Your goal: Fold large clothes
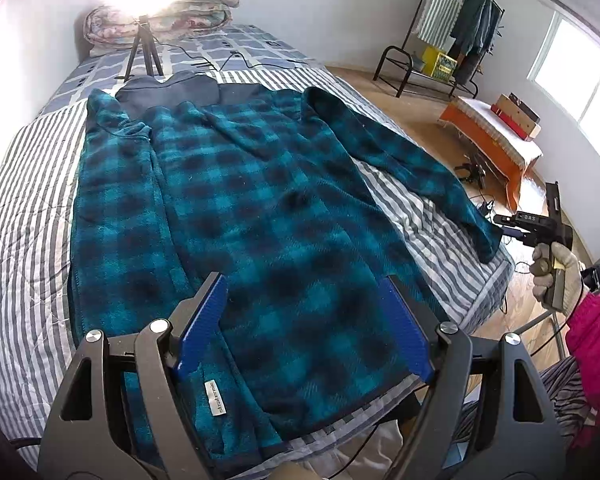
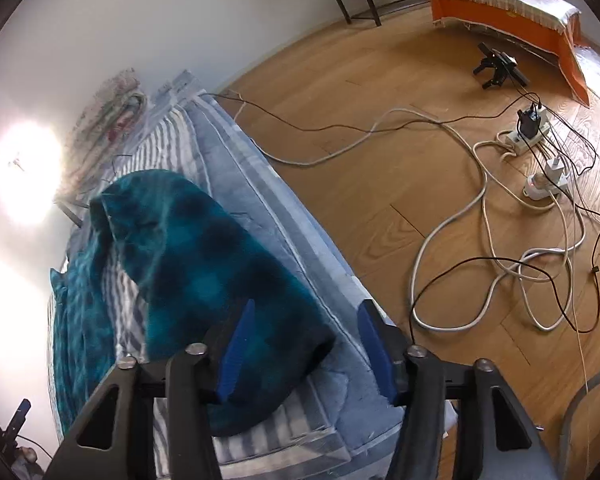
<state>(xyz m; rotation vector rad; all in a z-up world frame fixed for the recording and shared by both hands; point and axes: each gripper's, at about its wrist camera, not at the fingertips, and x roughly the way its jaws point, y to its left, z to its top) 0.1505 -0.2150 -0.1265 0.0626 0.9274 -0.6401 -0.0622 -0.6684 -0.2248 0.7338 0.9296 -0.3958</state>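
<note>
**Black frames, blue pads, a gloved hand**

The left gripper (image 1: 304,284) had black angular arms with triangular cut-outs, round silver screws at the pivots and ribbed blue fingers (image 1: 204,320). The right gripper (image 2: 306,308) looked the same. A hand (image 1: 556,276) wore a beige knit glove and a bright pink sleeve (image 1: 592,340).

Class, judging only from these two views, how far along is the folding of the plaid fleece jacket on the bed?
Done: the jacket lies spread on the bed, one side apparently turned inward. In hand: nothing; the left gripper hovers open over the hem, and the right gripper is open at the outstretched sleeve's cuff. Left: folding that sleeve in, then the body.
</note>
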